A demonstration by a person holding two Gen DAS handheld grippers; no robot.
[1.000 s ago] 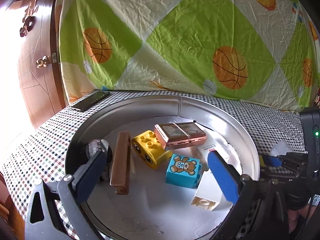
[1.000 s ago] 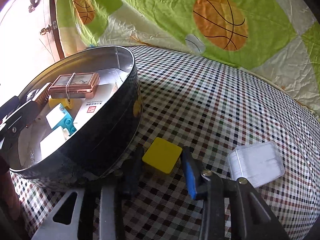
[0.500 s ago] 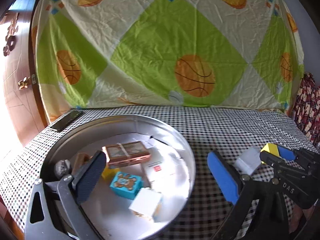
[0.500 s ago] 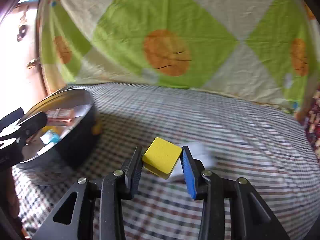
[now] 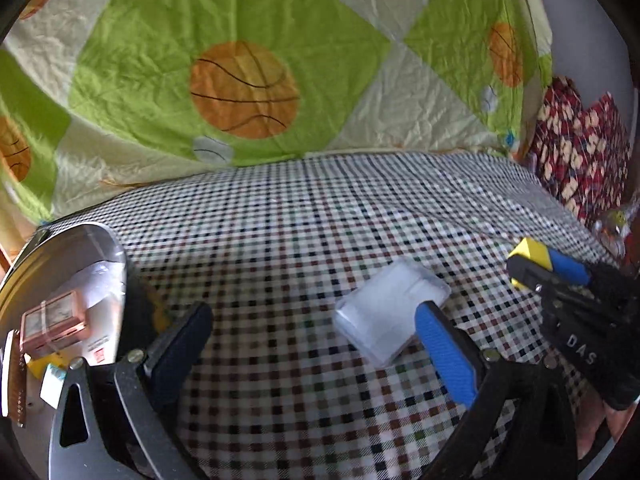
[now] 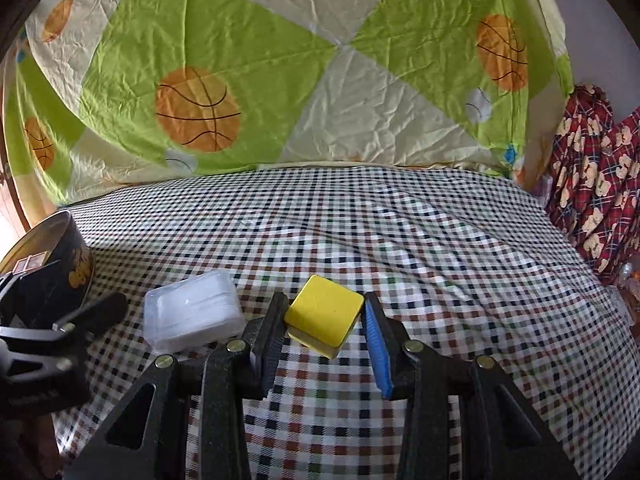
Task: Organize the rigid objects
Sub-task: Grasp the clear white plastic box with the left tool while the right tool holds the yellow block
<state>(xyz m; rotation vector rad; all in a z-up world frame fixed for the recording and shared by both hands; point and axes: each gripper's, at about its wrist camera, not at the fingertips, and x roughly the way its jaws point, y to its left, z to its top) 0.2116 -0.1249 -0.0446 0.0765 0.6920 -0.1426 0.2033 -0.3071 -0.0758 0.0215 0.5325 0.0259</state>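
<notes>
The right tool [image 6: 324, 330] grips a yellow block [image 6: 323, 319] between its two fingers, which press on the block's left and right sides and hold it clear of the checked cloth [image 6: 400, 240] covering the table. The left tool [image 5: 312, 344] stands wide open with nothing between its fingers; the blue pad [image 5: 444, 354] of one finger overlaps the near corner of a clear plastic box [image 5: 386, 312] lying flat on the cloth. In the right wrist view that box [image 6: 192, 310] sits just left of the held block, toward the near edge of the table. A round metal tin [image 5: 60, 280] stands at the table's left edge; inside it lie a copper-coloured case [image 5: 52, 330], a white card and other small pieces, partly hidden by the left tool's frame. A basketball-print sheet [image 6: 320, 80] hangs behind the far edge of the table.
</notes>
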